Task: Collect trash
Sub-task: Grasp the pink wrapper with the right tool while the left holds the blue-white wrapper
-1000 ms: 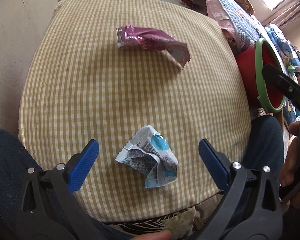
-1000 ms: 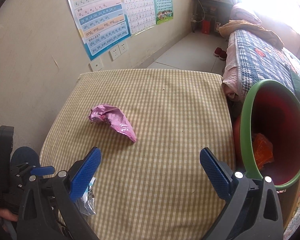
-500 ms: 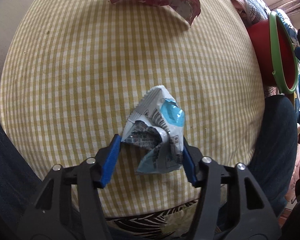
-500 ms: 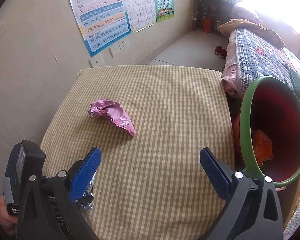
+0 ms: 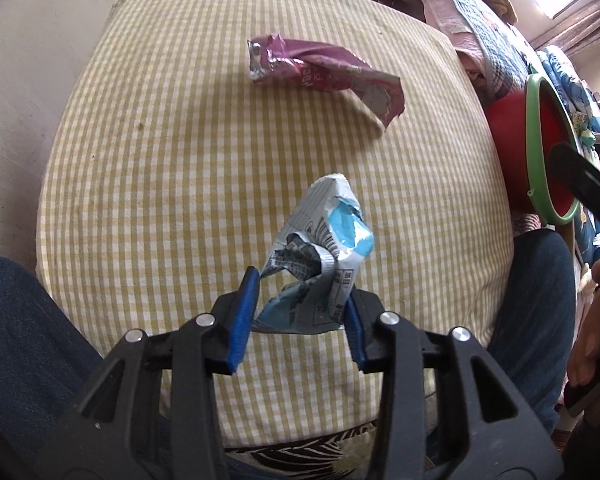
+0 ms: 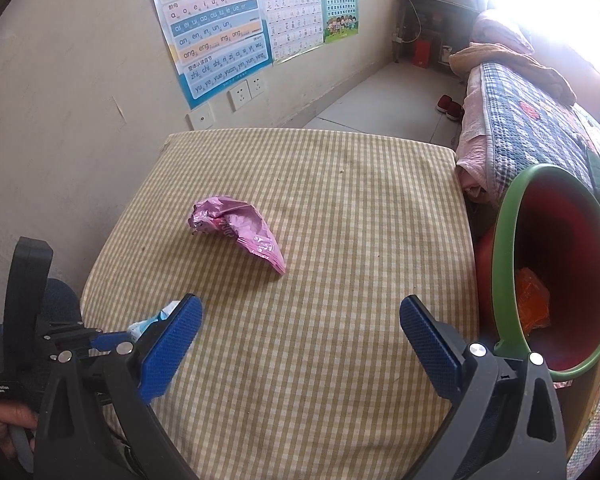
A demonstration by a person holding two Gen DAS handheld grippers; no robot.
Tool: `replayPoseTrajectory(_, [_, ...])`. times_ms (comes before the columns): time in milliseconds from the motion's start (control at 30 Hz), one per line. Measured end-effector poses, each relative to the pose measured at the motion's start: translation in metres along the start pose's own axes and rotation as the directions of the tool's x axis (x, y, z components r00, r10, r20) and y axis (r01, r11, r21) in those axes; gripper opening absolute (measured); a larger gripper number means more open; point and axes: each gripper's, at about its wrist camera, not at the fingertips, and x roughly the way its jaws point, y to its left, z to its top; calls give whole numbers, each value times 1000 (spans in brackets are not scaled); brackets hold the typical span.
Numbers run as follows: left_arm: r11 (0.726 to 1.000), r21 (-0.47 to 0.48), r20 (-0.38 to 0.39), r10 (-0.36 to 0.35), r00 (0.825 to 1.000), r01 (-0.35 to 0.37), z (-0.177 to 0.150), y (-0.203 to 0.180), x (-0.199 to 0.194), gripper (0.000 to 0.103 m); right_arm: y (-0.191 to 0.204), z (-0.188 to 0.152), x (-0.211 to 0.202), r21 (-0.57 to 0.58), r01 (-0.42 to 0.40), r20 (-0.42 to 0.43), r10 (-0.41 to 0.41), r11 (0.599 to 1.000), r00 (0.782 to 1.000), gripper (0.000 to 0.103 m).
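Note:
A crumpled blue and white wrapper (image 5: 324, 236) sits between the blue pads of my left gripper (image 5: 300, 286). The jaws are closing, both pads press on its lower part, and it stands up above the checked cushion (image 5: 160, 160). In the right wrist view only a corner of that wrapper (image 6: 156, 318) shows behind the left finger. A crumpled pink wrapper (image 5: 324, 72) lies further back on the cushion, also seen as the pink wrapper (image 6: 240, 228). My right gripper (image 6: 300, 312) hangs open over the cushion's near part with nothing between its fingers.
A red bin with a green rim (image 6: 560, 264) stands tilted at the cushion's right side, an orange scrap (image 6: 534, 304) inside it. A bed with a quilt (image 6: 520, 120) lies behind the bin. A wall with posters (image 6: 220, 32) runs along the left. The person's jeans-clad legs (image 5: 20, 340) flank the cushion's near edge.
The left jaws came in from wide open onto the blue and white wrapper, which now stands clear of the cushion. The right gripper stayed in place, open.

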Motion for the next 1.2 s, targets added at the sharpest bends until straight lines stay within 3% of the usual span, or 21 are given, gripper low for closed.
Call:
replayPoseTrajectory(600, [995,-96,145,26,989,-12,29,61,-46,38,41,20,28,-86,-24,-32,22,996,999,96])
replayPoseTrajectory(1200, [989,-150,170,7,985,19,42,85,-45,39,47,31,107,-174,31,-117,-52,984,992,95])
